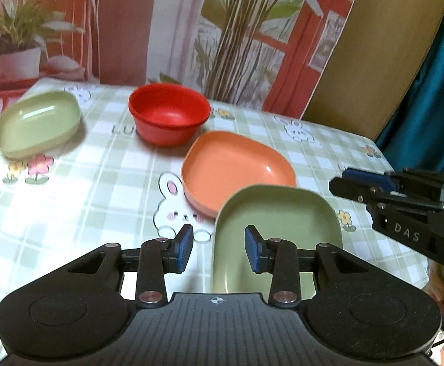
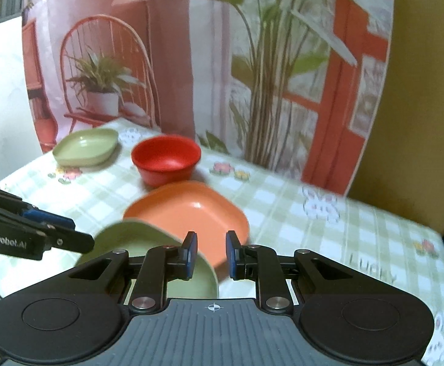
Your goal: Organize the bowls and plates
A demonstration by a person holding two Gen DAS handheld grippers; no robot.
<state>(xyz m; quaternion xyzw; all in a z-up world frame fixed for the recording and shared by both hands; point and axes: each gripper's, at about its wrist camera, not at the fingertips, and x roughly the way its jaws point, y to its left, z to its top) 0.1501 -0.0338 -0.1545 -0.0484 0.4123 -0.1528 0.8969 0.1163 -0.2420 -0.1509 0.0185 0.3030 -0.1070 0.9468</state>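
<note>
Nothing is stacked yet — the near green plate [image 1: 278, 213], orange plate [image 1: 237, 167], red bowl [image 1: 168, 113] and far green plate [image 1: 38, 122] lie apart on the counter [image 1: 84, 198]. The left hand-held gripper [image 1: 218, 248] and the right hand-held gripper [image 2: 211, 254] are both released, straddling the near plate's rim.

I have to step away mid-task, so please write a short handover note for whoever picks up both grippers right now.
Left gripper: open, empty, straddling the left rim of the near green plate.
Right gripper: open, empty, at that plate's right edge.
On the checked tablecloth: the near green plate overlaps the front of the orange plate; whether they touch is unclear. The red bowl sits behind, and the far green plate sits alone at the far left.
Done: nothing stacked yet.
Left: probably gather the three plates into one stack and place the bowl.
</note>
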